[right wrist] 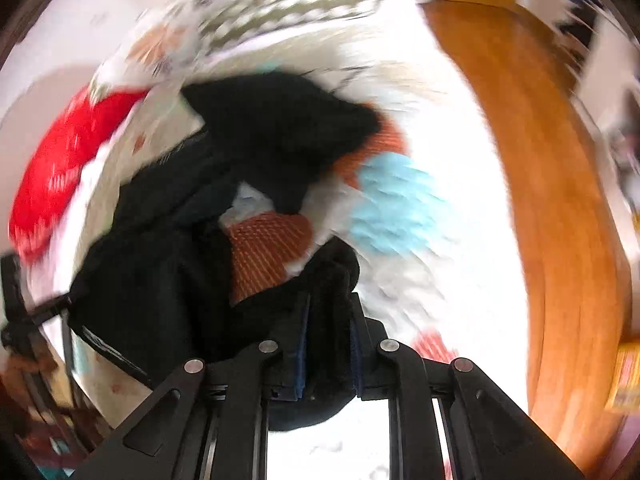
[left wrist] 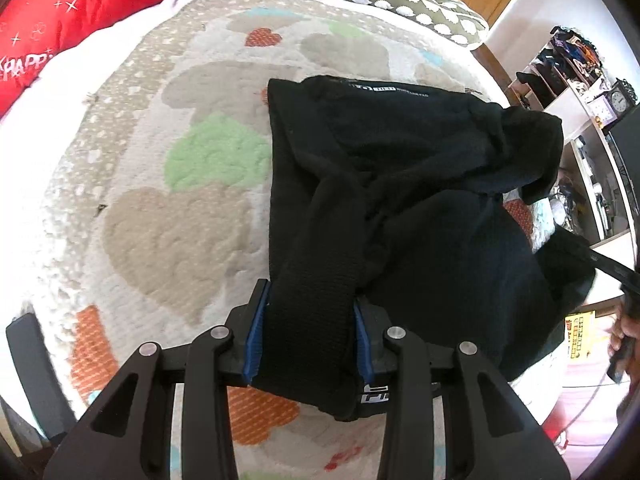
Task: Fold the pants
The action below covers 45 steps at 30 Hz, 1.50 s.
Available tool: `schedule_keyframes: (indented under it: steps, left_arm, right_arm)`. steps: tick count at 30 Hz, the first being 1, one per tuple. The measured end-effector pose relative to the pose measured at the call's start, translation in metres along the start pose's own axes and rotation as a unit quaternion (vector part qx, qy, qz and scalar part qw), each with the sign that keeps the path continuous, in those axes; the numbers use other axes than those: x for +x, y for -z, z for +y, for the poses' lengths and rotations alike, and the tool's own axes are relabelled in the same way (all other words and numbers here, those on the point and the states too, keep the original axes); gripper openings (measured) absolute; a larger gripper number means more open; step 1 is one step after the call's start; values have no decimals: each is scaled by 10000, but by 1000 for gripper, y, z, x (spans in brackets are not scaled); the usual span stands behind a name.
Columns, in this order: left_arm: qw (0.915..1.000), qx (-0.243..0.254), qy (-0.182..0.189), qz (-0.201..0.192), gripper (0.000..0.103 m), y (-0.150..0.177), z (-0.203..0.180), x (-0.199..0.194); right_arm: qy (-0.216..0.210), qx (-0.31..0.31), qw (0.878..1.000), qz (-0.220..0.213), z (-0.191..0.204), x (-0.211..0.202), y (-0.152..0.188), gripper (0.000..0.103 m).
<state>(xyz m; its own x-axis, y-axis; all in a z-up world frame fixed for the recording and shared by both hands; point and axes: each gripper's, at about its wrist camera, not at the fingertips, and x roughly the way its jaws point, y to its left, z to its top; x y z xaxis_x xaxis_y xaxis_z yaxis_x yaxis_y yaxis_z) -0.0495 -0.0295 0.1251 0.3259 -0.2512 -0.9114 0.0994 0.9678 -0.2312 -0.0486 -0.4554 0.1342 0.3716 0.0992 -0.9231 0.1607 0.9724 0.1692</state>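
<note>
The left gripper (left wrist: 308, 332) is clamped on a wide band of the black pants (left wrist: 400, 184), its blue-padded fingers (left wrist: 256, 328) pressing the fabric from both sides. The right gripper (right wrist: 328, 336) pinches another fold of the pants (right wrist: 192, 240) in a blurred view. The pants lie bunched on a heart-patterned blanket (left wrist: 180, 160), with a red pillow (left wrist: 60, 20) beyond.
</note>
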Motion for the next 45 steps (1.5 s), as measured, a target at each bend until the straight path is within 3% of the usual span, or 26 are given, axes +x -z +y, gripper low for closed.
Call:
schedule_keyframes:
  steps: [4,9,12,16,22,25,26,29,35,40,45]
  left_arm:
    - [9998,11,-170,126,34,12,15,-3]
    - [9987,69,-398,300,35,15,20,28]
    - [9985,70,-457,293,35,20,20,32]
    - [9990,29,-402,198,35,9,7,30]
    - [9991,-29,-352,253,35,16,15,34]
    - [9990,-146,-341,229,37,19,19,44]
    - [9991,-166,-326,227,37,19,21,45]
    - [9991,-162,-331,222,43,23,21,48]
    - [9980,-341,-484,209,55,23,30,31]
    - [9969,-439,-658,21,56,19,31,12]
    - [9968,-469,-618,-166,60,11,24,2]
  right_arm:
    - [379,633,9972,142,-33,3,25,16]
    - [743,1052,9909,401,-65,35,40,16]
    - [863,1071,9894,463,-60,40,41,16]
    - [1030,929,9902,131,-56,7,36,16]
    - [1106,1085,9865,532,-76,34,46,16]
    - [1306,1020,9843,613,-73,44,47,26]
    - [1379,1028,9831,632,-73,40,45,34]
    - [1398,1020,9837,481,-67,24,41,40]
    - [917,777,9927,95,-33,-8,22,47]
    - [220,358,9987,274,17,15,12,47]
    - [-151,-70,9984,545,65,44,13,47]
